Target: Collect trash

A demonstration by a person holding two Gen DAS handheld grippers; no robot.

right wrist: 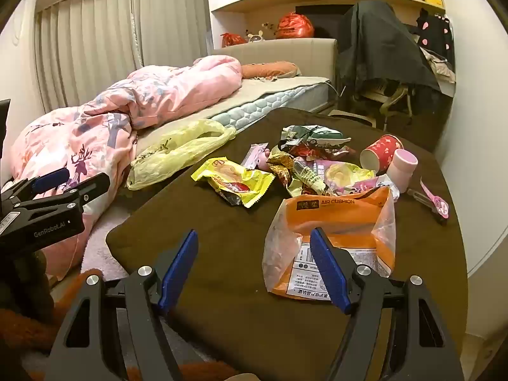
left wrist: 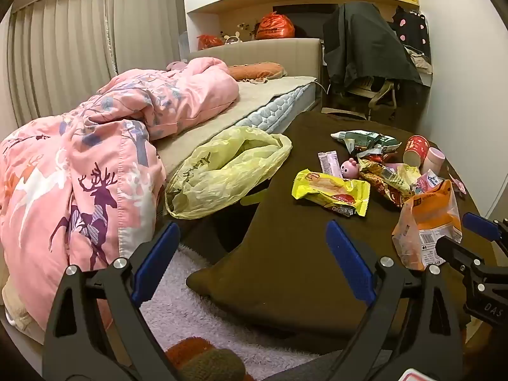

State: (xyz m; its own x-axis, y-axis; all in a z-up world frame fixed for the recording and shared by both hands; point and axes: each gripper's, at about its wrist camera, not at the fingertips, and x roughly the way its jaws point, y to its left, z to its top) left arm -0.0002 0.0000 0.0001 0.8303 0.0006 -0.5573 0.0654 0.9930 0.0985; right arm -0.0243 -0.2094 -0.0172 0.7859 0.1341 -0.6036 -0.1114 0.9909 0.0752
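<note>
A low table under a brown cloth (left wrist: 285, 270) (right wrist: 222, 270) carries a heap of trash. In it lie a yellow snack wrapper (left wrist: 331, 192) (right wrist: 233, 181), a green wrapper (left wrist: 365, 139) (right wrist: 314, 135), a tipped red paper cup (left wrist: 416, 150) (right wrist: 379, 152) and an orange "AIR CUSHION" bag (left wrist: 428, 225) (right wrist: 336, 238). A yellow plastic bag (left wrist: 222, 171) (right wrist: 177, 152) lies open between bed and table. My left gripper (left wrist: 252, 225) is open and empty over the table's left corner. My right gripper (right wrist: 254, 233) is open and empty just short of the orange bag.
A pink cup (right wrist: 403, 165), a pink toy (left wrist: 349, 168) and a pink-handled tool (right wrist: 433, 203) also lie on the table. On the left is a bed with a pink duvet (left wrist: 79, 174). A chair draped in dark cloth (left wrist: 365, 47) stands behind, and a pale rug (left wrist: 177, 301) lies below.
</note>
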